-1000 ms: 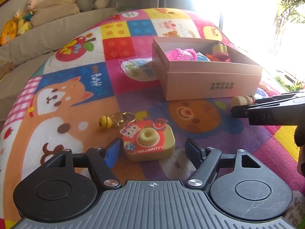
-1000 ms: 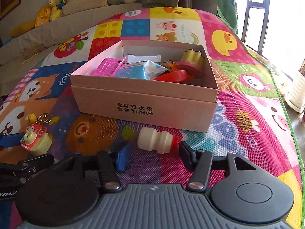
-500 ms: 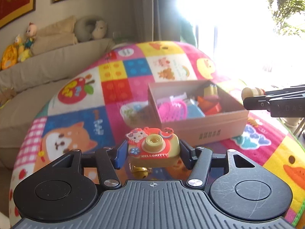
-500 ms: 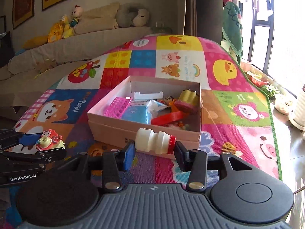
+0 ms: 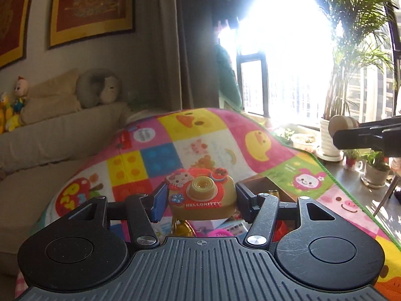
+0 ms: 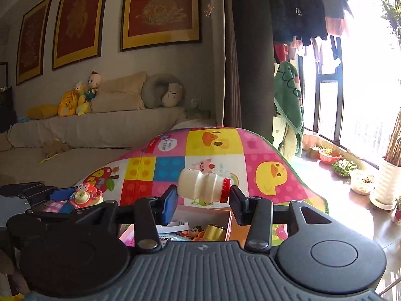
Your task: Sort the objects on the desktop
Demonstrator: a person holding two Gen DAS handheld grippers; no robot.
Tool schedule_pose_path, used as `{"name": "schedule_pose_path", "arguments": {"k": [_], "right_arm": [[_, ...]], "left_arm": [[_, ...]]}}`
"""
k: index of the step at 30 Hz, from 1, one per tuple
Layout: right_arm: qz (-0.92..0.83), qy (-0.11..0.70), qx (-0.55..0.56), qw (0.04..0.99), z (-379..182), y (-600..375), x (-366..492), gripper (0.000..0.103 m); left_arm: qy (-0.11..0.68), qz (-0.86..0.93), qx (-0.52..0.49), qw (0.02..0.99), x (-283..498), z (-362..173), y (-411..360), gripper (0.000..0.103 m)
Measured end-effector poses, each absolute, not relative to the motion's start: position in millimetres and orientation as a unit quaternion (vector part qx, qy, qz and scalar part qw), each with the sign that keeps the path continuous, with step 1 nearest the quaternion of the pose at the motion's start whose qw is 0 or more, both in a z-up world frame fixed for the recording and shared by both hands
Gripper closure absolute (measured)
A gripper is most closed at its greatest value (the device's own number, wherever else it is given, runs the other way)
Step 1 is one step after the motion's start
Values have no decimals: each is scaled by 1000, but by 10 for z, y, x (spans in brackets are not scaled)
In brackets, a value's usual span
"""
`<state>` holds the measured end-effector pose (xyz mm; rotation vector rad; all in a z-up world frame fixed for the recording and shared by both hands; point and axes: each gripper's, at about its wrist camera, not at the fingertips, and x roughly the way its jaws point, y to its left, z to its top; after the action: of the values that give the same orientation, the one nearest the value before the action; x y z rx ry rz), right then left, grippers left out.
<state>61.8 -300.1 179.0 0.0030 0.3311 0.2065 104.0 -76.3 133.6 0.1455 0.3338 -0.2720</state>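
My left gripper (image 5: pixel 200 200) is shut on a yellow and red Hello Kitty toy camera (image 5: pixel 201 197), held in the air above the cardboard box (image 5: pixel 260 183); a gold bell (image 5: pixel 181 228) hangs under the camera. My right gripper (image 6: pixel 203 200) is shut on a small white drink bottle with a red cap (image 6: pixel 204 185), held sideways over the same box (image 6: pixel 208 219), which holds several toys. The left gripper and camera also show at the left of the right wrist view (image 6: pixel 85 195). The bottle's base shows at the right of the left wrist view (image 5: pixel 342 125).
A colourful cartoon play mat (image 6: pixel 225 155) covers the table. A beige sofa (image 6: pixel 87 128) with plush toys stands behind. Potted plants (image 6: pixel 361 180) sit on the floor by the bright window at right.
Both grippers have risen further with their objects and moved over the box. The views now tilt up towards the wall and window.
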Motion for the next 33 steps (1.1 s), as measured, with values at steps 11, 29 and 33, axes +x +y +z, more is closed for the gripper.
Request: {"name": "schedule_pose_path", "arguments": {"k": [11, 29, 33], "right_arm": [[109, 221, 4, 969, 986, -2808, 1080, 23], [148, 254, -2, 956, 343, -2648, 308, 2], [141, 277, 9, 950, 276, -2663, 336, 0]], "left_arm": [[191, -149, 107, 964, 1537, 1229, -1093, 41], [212, -125, 106, 963, 1661, 1035, -1044, 16], [247, -99, 100, 959, 1244, 822, -705, 7]]}}
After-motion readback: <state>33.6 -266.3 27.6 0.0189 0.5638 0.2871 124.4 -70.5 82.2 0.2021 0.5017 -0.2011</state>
